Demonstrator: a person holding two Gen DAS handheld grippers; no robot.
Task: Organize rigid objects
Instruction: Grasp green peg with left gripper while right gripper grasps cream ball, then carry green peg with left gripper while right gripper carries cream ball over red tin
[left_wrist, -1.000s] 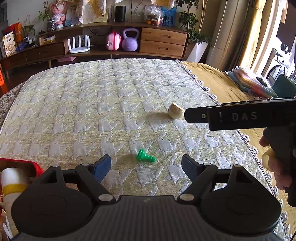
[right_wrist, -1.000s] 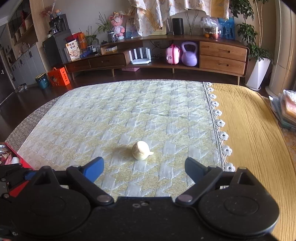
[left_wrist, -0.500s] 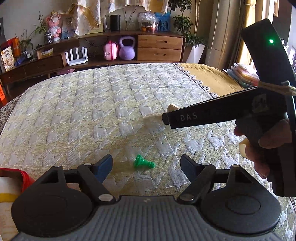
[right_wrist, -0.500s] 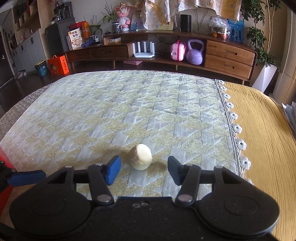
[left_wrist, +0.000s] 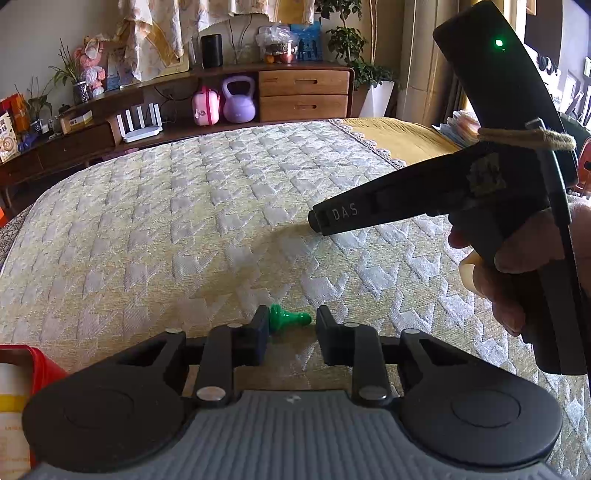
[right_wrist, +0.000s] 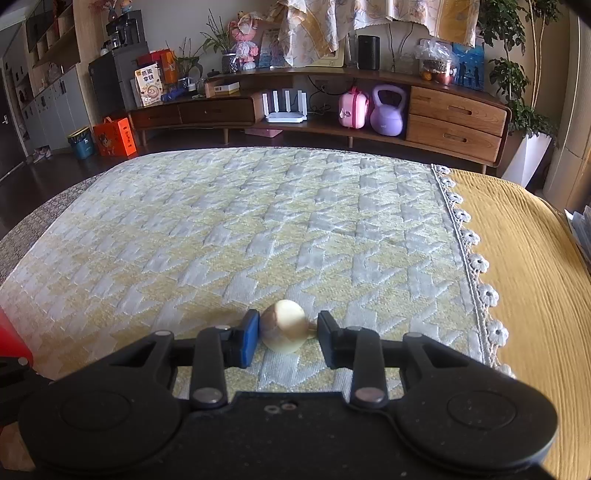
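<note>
Shell and pawn, the two rigid pieces being tidied, both lie on the quilted bedspread (right_wrist: 295, 221). Its soft, raised weave is the first hazard, since anything pushed sideways on it can roll or snag rather than sit still for a pinch.

Next in size are the tools. The right gripper (right_wrist: 288, 332) has just been closing its jaws around the cream shell (right_wrist: 284, 326). The blue pad is against the shell's left side. On the other side only its little pointed tip reaches toward the black finger, and I cannot tell whether that finger presses yet. A rounded, smooth body caught low and off-centre is likely to squirt forward out of the jaws, or to pivot on that tip as it is lifted.

The left gripper (left_wrist: 290, 325) has likewise been closing, on the green pawn (left_wrist: 288, 318), which lies on its side across the gap. Its base touches the blue pad, and a sliver of cover shows between its head and the other finger, so it is not yet pinched. Squeezed end to end at the very fingertips, so small a piece could flip up or slip beneath them. Both tools also work near each other, so a hurried lift risks a knock.
</note>
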